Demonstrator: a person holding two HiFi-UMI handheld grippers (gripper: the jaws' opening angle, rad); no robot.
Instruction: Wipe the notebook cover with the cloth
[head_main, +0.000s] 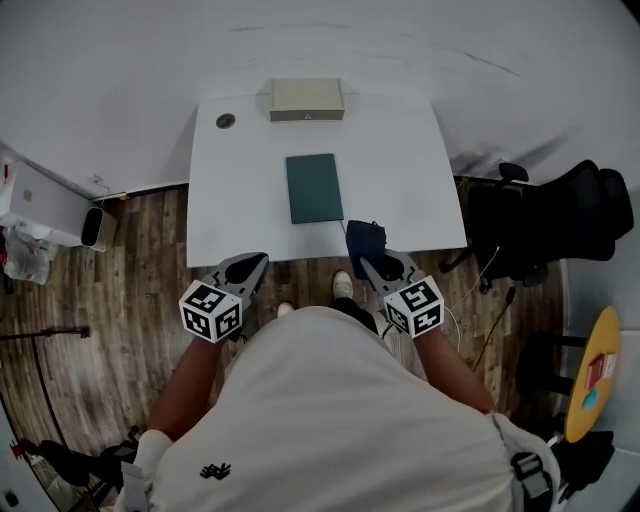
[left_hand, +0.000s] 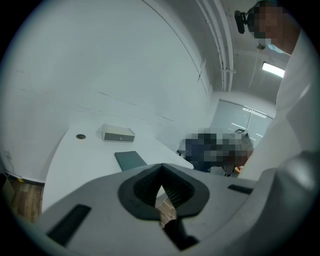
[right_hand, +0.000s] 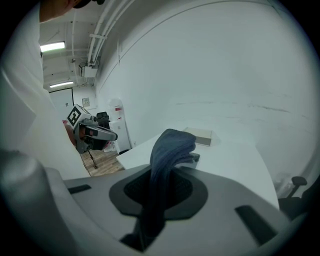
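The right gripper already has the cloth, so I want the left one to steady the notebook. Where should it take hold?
Probably the left long edge of the notebook, near its closest corner, coming from the left gripper. It lies flat and thin on the table, long edges running front to back, so low fingers there leave most of the cover free for the cloth.
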